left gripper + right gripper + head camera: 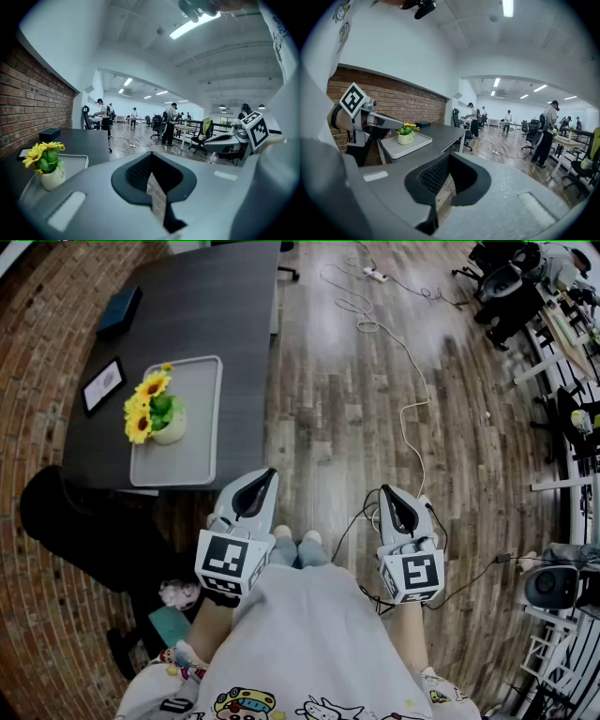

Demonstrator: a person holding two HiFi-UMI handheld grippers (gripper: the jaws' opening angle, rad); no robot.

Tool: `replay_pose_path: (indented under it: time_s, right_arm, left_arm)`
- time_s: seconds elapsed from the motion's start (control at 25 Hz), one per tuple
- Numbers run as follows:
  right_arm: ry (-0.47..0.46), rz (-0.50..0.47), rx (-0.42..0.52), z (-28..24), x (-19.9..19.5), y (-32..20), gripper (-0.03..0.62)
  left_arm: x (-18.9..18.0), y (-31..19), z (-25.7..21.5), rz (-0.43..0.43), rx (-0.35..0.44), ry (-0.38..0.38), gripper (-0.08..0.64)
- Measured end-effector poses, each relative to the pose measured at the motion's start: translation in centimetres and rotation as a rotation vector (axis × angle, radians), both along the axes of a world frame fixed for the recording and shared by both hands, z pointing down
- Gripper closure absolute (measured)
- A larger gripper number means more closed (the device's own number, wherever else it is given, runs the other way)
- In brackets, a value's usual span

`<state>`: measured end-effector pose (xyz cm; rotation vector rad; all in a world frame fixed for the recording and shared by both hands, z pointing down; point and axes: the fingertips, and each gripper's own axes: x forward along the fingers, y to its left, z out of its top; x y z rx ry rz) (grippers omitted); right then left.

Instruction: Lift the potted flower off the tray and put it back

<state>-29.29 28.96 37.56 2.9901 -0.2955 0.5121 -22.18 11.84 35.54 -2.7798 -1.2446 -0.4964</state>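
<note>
Yellow flower (153, 413), on tray (192, 457) — beyond left gripper (267, 475)

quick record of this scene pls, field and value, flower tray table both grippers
potted flower: upright on the tray, toward its left side in the head view
tray: light grey, on the dark table
left gripper: shut, empty, well apart from the flower
right gripper: shut, empty, over the wood floor
also on table: framed picture, dark box
task stage: flower not yet lifted
</note>
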Motion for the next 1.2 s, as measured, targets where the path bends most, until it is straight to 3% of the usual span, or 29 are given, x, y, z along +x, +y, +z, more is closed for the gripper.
replay_pose_path:
  time_s: [0.32,0.76,0.96,1.2]
  right_arm:
    - [-0.022,0.033,0.090,0.9,-0.2,3.4,0.591]
    - [-0.005,-0.048,0.080,0.8,-0.1,3.8,0.591]
    - [-0.010,-0.065,0.120,1.1,0.6,3.6,0.546]
    - [-0.020,-0.071,0.142,1.6,3.9,3.5,0.497]
  left_arm:
    - [-0.1,1.1,1.0,-0.040,0.044,-0.015,0.546]
    - [-0.5,0.9,0.9,-0.107,0.027,0.001,0.546]
    - [0.3,0.7,0.9,-0.106,0.015,-0.006,0.528]
    - [4.0,1.0,1.4,-0.097,0.007,-0.005,0.479]
